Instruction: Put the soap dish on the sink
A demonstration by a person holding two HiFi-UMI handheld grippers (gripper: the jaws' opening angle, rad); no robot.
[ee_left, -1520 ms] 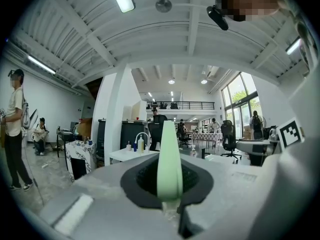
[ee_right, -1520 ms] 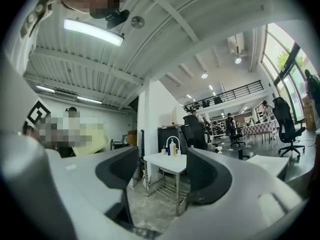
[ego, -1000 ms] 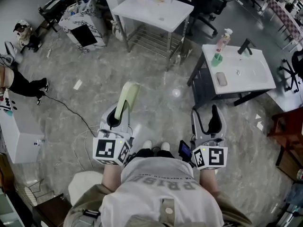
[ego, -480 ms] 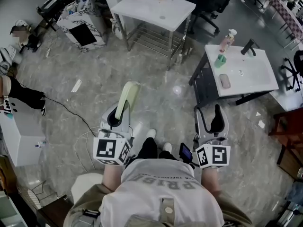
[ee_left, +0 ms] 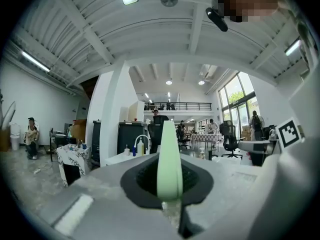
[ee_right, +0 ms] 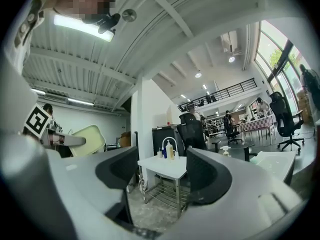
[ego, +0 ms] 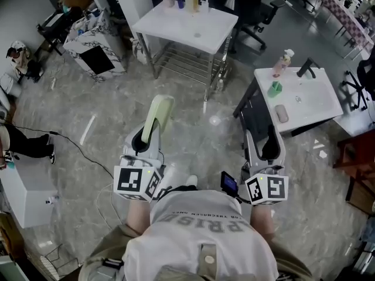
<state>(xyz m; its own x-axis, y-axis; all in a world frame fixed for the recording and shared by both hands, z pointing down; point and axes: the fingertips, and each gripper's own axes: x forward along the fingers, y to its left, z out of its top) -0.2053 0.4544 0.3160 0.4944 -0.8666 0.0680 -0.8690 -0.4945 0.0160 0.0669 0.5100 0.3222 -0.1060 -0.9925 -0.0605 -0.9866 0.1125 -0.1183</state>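
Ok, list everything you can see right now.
pale green rounded soap dish: one, pale green, in left gripper
white sink unit: one, white, ahead right
black faucet: one, black, sink's far edge
pinkish pump bottle: one, pinkish, sink's far corner
green cup: one, green, beside the bottle
grey-pink soap bar: one, grey-pink, sink's left rim
white metal-legged table: one, white, ahead
marble-patterned box: one, black and white, far left
left gripper: one, grey, shut on dish
right gripper: one, grey, open, empty
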